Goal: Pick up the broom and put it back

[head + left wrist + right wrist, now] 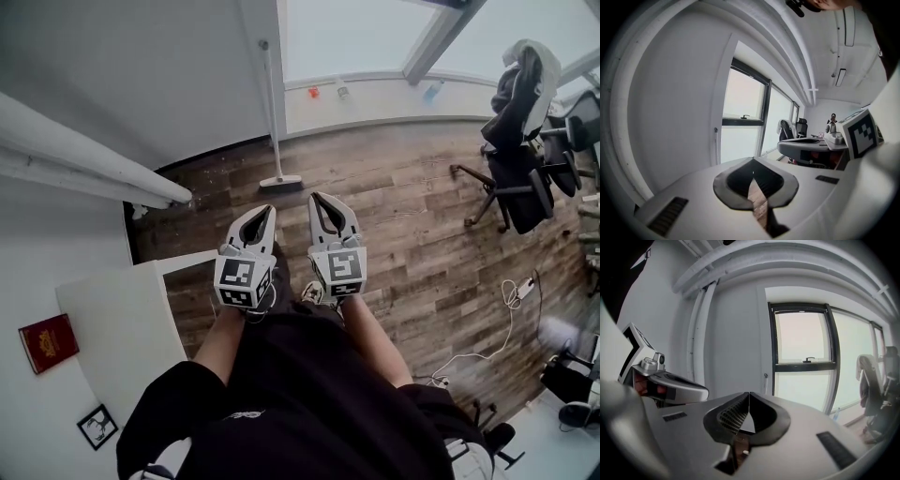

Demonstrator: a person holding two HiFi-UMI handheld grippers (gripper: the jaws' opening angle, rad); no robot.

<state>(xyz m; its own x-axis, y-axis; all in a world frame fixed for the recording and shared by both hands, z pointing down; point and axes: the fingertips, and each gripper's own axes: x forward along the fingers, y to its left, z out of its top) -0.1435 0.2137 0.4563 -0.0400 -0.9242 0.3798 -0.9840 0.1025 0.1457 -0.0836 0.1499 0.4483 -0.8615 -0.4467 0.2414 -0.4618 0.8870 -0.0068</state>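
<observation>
We are holding the white left gripper (pixel 270 214) and white right gripper (pixel 320 199) side by side, each with its jaws pressed together on nothing. Only the head view is showing the pale long-handled broom (pixel 273 112) whole, leaning on the white wall (pixel 141 75), well ahead, head on the wood-plank floor (pixel 403 216). In both gripper views, the gripper bodies are hiding that head.

Broom (pixel 271 112) against the wall (pixel 169 75), top centre.
Left gripper (pixel 269 212) and right gripper (pixel 318 199) sit side by side below it; chair (pixel 520 159) upper right; book (pixel 49 343) lower left.
</observation>
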